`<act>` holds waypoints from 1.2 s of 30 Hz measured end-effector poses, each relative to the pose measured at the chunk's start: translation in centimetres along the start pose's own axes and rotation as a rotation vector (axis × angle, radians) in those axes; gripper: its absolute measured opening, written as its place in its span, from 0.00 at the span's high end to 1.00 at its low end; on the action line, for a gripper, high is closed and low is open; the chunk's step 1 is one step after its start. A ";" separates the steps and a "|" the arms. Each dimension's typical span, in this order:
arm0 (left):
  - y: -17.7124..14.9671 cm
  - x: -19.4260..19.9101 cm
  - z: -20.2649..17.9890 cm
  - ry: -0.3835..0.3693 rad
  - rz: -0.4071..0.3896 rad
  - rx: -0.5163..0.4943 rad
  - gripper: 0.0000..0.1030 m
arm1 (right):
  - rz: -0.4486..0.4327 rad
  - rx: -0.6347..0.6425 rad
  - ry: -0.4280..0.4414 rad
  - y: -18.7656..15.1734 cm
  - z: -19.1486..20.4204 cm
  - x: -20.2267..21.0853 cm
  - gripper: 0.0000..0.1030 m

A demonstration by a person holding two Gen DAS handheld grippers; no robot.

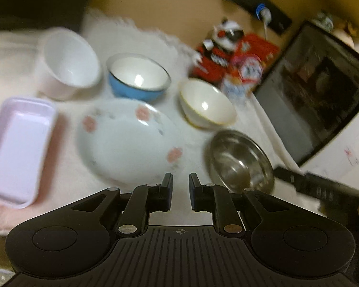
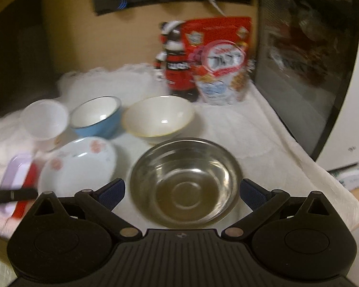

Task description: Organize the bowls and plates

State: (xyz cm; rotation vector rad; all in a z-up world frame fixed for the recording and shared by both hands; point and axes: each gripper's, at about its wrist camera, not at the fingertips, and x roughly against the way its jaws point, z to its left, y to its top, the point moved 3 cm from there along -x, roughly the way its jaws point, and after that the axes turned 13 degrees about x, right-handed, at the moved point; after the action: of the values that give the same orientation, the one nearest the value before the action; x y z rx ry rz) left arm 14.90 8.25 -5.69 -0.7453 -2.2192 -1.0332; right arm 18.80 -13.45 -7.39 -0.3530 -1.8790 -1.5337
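Nearest the lens in the right wrist view, the right gripper (image 2: 182,191) is seen with its jaws spread wide, the steel bowl (image 2: 185,181) lying between the 2 blue-padded fingers (image 2: 112,192), with no pad seen pressing its rim. In the left wrist view, the left gripper (image 1: 181,186) is held with its jaws drawn narrow, only a slim gap left between them and nothing gripped; it hangs over the near edge of the flowered plate (image 1: 129,138).

All the dishes are set on a white cloth (image 2: 251,134) covering the surface. By size, 1 black-fronted appliance (image 2: 306,67) is seen at the right edge of the cloth, its glass door reflecting the room. Next, 1 pale lilac rectangular dish (image 1: 19,150) is placed at the far left, just beside the plate. 1 plate is counted, white with pink blossoms. 4 bowls are counted: the steel one at the near right, 1 cream bowl (image 2: 158,118) behind it, 1 blue bowl with a white inside (image 2: 95,117) to the left of that, and 1 white bowl (image 2: 44,119) furthest left.

At the back, 1 red printed bag (image 2: 220,57) and 1 red, black and white figure (image 2: 174,62) are stood against the wall. Writing is visible on both, but it is too blurred to be read.
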 end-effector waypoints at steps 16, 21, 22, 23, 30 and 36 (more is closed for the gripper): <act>3.8 -12.1 -3.2 -0.133 0.310 -0.057 0.83 | 0.187 -0.134 -0.132 0.4 -3.9 -5.2 0.31; 3.3 -13.7 -3.8 -0.053 0.290 -0.008 0.83 | 0.200 -0.107 -0.029 0.2 -6.7 -9.1 0.32; 3.0 -14.1 -4.0 -0.052 0.296 -0.003 0.83 | 0.201 -0.089 0.000 0.0 -6.9 -9.9 0.32; 2.7 -14.6 -4.4 -0.029 0.297 -0.018 0.83 | 0.203 -0.071 0.016 -0.2 -7.1 -10.6 0.32; 1.7 -17.8 -5.3 0.035 0.345 0.020 0.74 | 0.266 -0.085 0.203 -1.3 -7.8 -15.0 0.47; 1.8 -18.0 -5.5 0.059 0.343 0.045 0.74 | 0.260 -0.071 0.247 -0.5 -8.0 -15.3 0.49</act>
State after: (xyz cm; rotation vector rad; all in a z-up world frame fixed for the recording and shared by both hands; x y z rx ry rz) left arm 29.79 0.45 -14.41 -1.0182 -1.9683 -0.8204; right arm 32.42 -18.01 -17.07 -0.4033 -1.5273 -1.4000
